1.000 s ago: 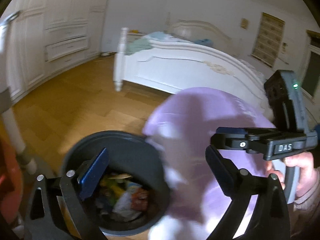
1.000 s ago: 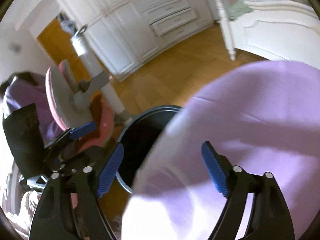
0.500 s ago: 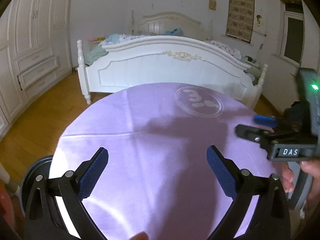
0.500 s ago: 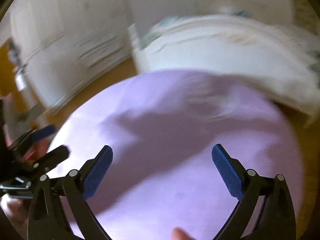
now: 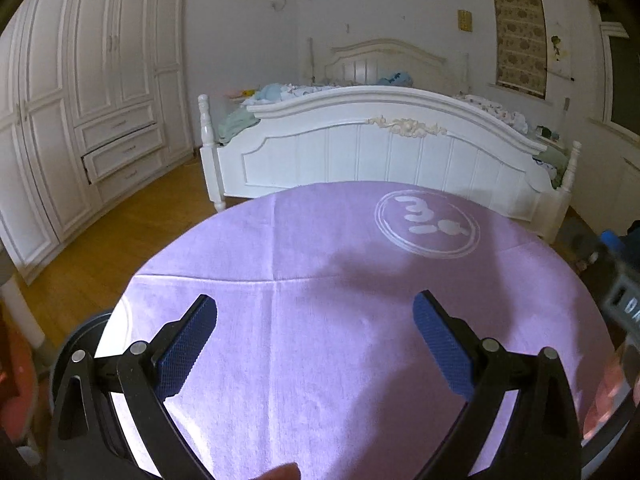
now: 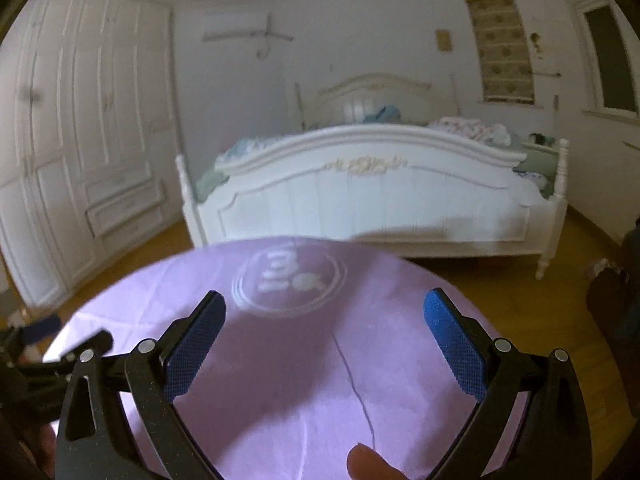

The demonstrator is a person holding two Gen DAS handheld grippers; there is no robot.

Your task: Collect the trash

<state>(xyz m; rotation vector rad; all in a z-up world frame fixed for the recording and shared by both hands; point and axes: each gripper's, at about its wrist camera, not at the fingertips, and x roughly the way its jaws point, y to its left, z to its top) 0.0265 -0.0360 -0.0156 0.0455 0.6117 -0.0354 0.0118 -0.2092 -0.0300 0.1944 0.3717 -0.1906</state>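
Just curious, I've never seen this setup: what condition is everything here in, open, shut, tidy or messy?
Left gripper: open, holding nothing.
Right gripper: open, holding nothing.
Round table's lilac cloth: spread flat, creased, bare.
White wooden bed: unmade, clothes piled on it.
White wardrobe drawer: slightly ajar.

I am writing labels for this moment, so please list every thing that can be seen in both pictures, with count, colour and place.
table cloth: one, lilac, round, nearest the cameras, bare of trash
printed emblem: one, white, on the cloth's far side
bin: one, dark, only its rim shows at the cloth's left edge
bed: one, white, behind the table, with bedding on it
wardrobe: one, white, along the left wall, with drawers
floor: wooden, amber
window blind: one, patterned, on the far wall
left gripper: one, black with blue pads, jaws open, nothing between
right gripper: one, same colours, jaws open, nothing between
fingertip: one, bottom edge of the right wrist view
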